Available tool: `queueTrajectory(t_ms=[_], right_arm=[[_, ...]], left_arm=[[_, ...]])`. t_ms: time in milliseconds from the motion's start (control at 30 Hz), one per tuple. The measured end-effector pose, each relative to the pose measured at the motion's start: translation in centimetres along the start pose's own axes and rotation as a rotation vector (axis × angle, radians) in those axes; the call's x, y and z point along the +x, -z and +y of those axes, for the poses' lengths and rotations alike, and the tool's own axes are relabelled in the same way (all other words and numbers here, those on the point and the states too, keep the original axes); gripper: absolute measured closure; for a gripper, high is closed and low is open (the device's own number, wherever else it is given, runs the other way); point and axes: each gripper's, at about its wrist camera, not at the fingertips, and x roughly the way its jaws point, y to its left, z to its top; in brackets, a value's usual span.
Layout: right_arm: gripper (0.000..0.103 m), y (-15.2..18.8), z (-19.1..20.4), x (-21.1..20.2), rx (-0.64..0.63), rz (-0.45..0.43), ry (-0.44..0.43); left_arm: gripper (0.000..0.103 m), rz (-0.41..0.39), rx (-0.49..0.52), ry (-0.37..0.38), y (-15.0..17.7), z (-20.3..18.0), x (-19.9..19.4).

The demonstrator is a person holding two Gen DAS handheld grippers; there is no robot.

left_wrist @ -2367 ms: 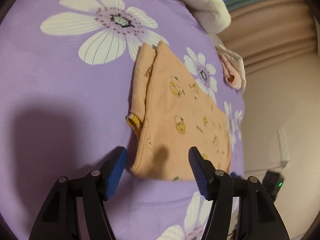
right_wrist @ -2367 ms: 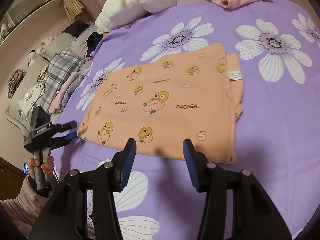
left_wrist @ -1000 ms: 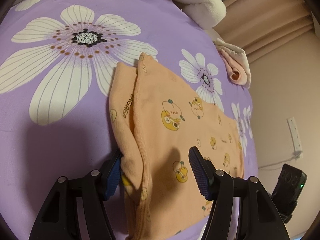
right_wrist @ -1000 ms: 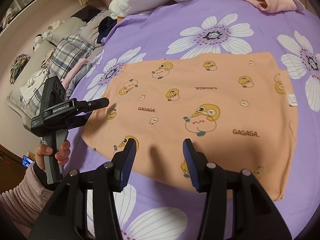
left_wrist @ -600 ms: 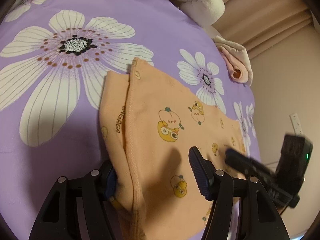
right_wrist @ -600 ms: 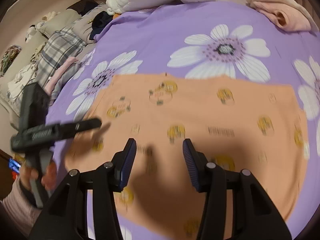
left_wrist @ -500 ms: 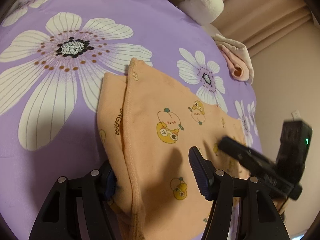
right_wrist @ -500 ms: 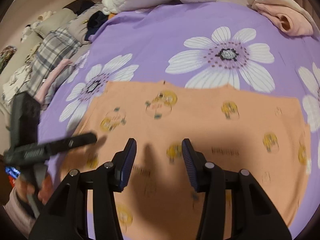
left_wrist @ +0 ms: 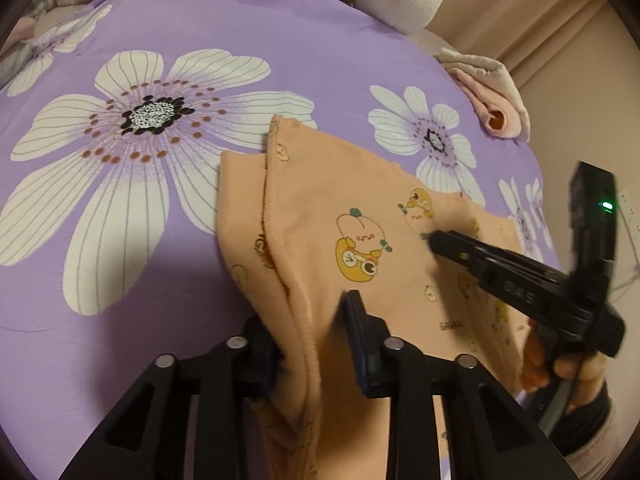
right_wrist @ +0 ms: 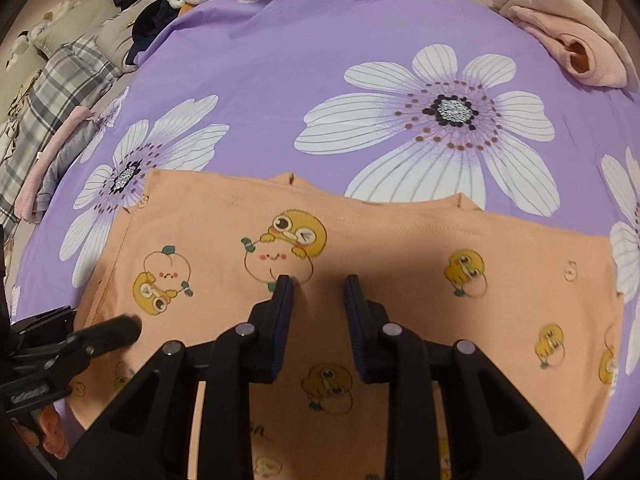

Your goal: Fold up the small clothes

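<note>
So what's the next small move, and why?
Probably finish closing the right gripper on the orange garment, then lift. Both grippers' jaws have just been closing; the left gripper grips the bunched edge, while the right's fingers show a gap over flat cloth.

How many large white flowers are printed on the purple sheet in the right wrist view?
3 at least: one far right of the garment, one far left, one partly cut at the right edge. More may be hidden.
</note>
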Motion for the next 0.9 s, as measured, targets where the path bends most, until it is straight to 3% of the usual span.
queueTrajectory(t_ms=[300,367,467,767,900], right_arm=[[0.081,4.7,1.1,-4.5,-0.053,-0.029,-0.064],[0.081,5.9,1.3,-4.7,-0.069,-0.017,-0.081],[0.083,7.3,1.7,-3.6,-0.102,0.027,-0.039],[0.083,9.3,2.1,-7.3,-0.072,-0.029,-0.124],[0.083,10.4,2.4,-5.9,-0.078,0.004,-0.106]], left_arm=[[0.082,-0.003,0.002,-0.008,0.0,-0.3,-0.2],[0.084,-0.003,-0.004,-0.01,0.0,-0.3,-0.2],[0.085,-0.003,-0.012,-0.012,-0.1,-0.4,-0.3],[0.088,-0.009,-0.001,-0.039,-0.2,-0.8,-0.5],[0.09,-0.009,-0.009,-0.038,-0.2,-1.0,-0.7]])
